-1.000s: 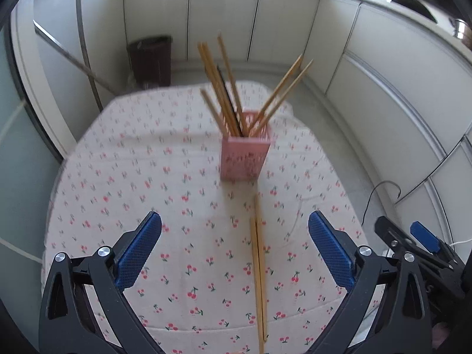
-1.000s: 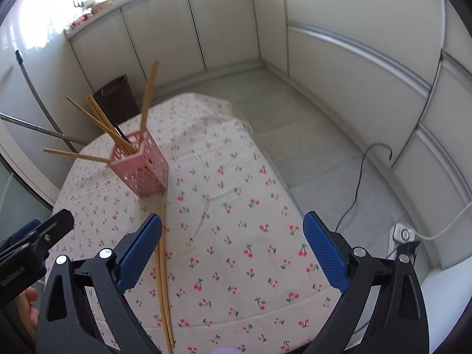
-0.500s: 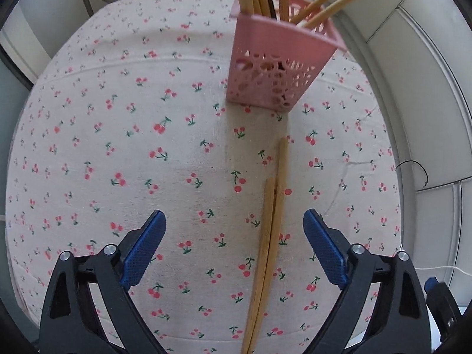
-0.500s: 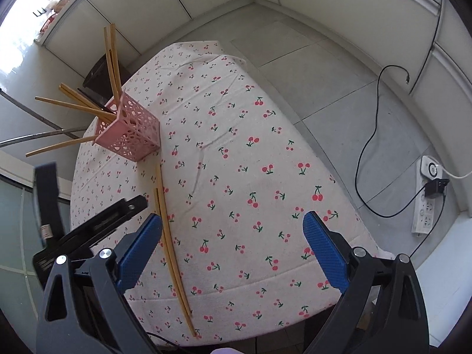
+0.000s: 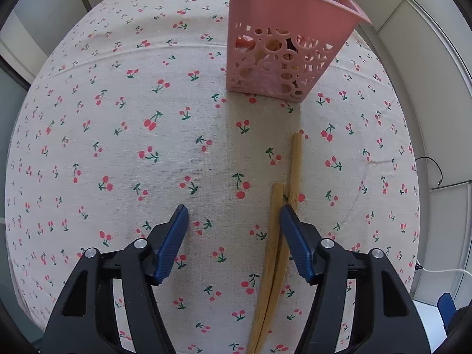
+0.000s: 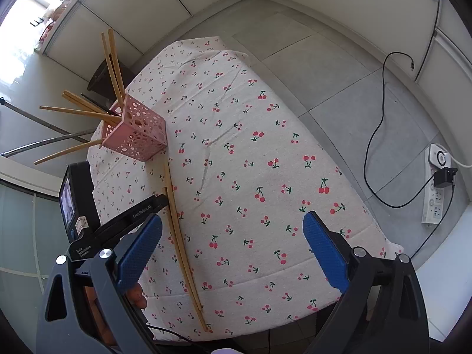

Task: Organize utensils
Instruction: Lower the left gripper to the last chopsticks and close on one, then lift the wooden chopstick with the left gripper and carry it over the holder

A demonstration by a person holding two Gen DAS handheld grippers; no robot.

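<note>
Two wooden chopsticks (image 5: 275,236) lie side by side on the cherry-print tablecloth (image 5: 118,147), pointing at a pink perforated holder (image 5: 283,59) that holds several more chopsticks. My left gripper (image 5: 233,230) is open, low over the cloth, with the pair just inside its right finger (image 5: 295,244). In the right wrist view the pair (image 6: 180,242) lies left of centre, the holder (image 6: 135,132) stands beyond it, and the left gripper (image 6: 159,199) reaches its far end. My right gripper (image 6: 233,244) is open and empty, high above the table.
The table's front edge (image 6: 265,318) is near. Tiled floor with a black cable (image 6: 380,135) and a power strip (image 6: 436,188) lies to the right. A dark bin (image 6: 100,82) stands behind the table by white cabinets.
My left gripper has dropped close to the cloth, moved toward the holder, and narrowed its opening around the chopsticks' far ends. My right gripper has tilted to look down on the table.
</note>
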